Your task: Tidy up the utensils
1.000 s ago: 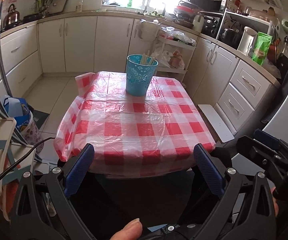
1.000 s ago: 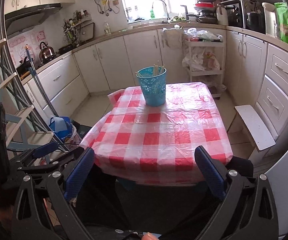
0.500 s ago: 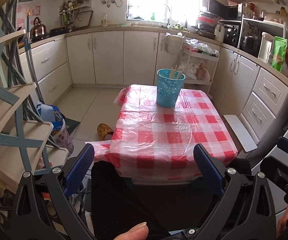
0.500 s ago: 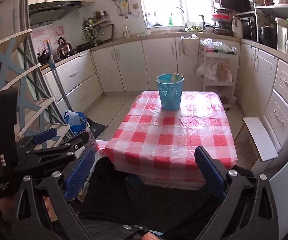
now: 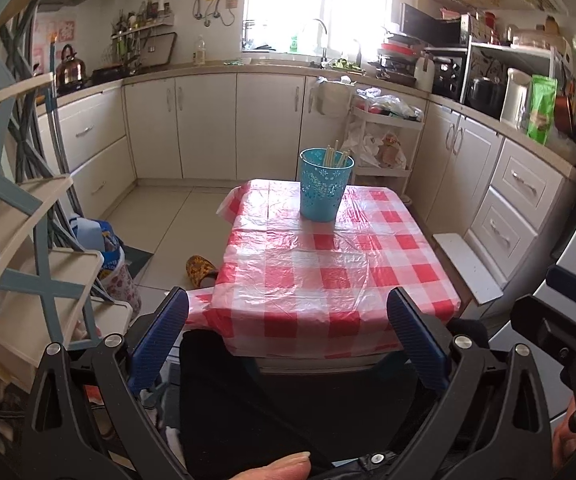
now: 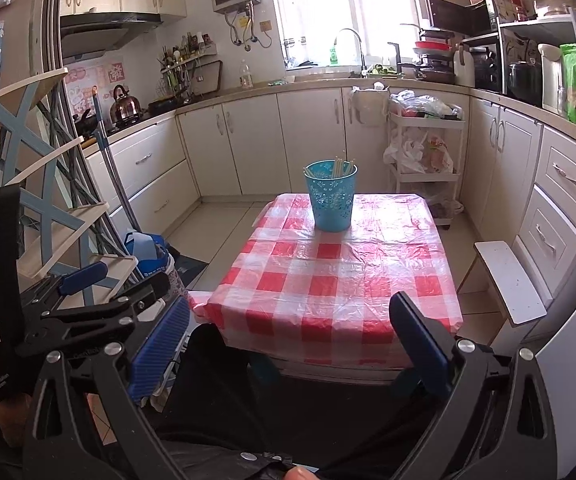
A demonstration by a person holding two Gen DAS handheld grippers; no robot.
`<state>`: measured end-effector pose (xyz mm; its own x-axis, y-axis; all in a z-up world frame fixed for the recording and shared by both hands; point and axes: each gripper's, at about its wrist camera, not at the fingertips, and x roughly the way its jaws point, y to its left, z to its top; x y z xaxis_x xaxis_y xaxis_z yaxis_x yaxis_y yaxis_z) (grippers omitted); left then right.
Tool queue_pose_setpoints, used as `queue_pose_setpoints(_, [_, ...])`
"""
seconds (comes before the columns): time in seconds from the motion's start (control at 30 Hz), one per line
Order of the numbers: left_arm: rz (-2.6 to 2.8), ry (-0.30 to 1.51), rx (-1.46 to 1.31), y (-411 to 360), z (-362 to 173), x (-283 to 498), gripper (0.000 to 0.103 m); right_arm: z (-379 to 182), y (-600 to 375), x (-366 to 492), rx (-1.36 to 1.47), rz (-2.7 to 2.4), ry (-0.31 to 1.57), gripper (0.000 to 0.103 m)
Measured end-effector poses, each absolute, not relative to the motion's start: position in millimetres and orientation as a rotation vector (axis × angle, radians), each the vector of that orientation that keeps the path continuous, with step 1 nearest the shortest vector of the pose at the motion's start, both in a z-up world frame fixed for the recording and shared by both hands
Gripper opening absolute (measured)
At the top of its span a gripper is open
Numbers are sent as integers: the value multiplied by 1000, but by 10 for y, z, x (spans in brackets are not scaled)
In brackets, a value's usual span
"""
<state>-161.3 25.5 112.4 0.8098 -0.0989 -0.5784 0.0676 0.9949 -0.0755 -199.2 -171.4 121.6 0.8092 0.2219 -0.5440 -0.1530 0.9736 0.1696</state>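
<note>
Both cameras are pulling back and rising: 1 second ago the checked table filled the lower half of each view, and now its near edge [image 5: 320, 354] is lying well ahead of the fingertips, with more floor and cabinets showing around it. That is reading as a retreat rather than an approach, so the sorting is probably finished or paused. The left gripper [image 5: 288, 340] is hanging with its 2 blue pads wide apart and nothing between them, and the right gripper [image 6: 290, 340] is doing the same, low in front of the person's dark-clothed lap. The blue perforated cup [image 5: 325, 185] is standing upright toward the far end of the table, holding a few pale sticks, likely chopsticks [image 5: 334, 157], whose tips are poking above the rim; no loose utensil is showing on the cloth. The plastic cover is draping over the table's edges, bunched at the far left corner. Room is opening on the left over bare floor tiles, though a slipper [image 5: 201, 270] is lying near the table leg and a slatted rack [image 5: 28, 216] is crowding the left side; on the right a white stool [image 6: 510, 284] is narrowing the gap to the drawers.
</note>
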Motion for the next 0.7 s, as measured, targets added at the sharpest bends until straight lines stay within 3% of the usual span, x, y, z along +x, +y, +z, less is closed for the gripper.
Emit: queue_pose_setpoints(0.7, [-64,611,-24,214,1118,-1661,95,1208,-1667,-2012,110,204,601,96])
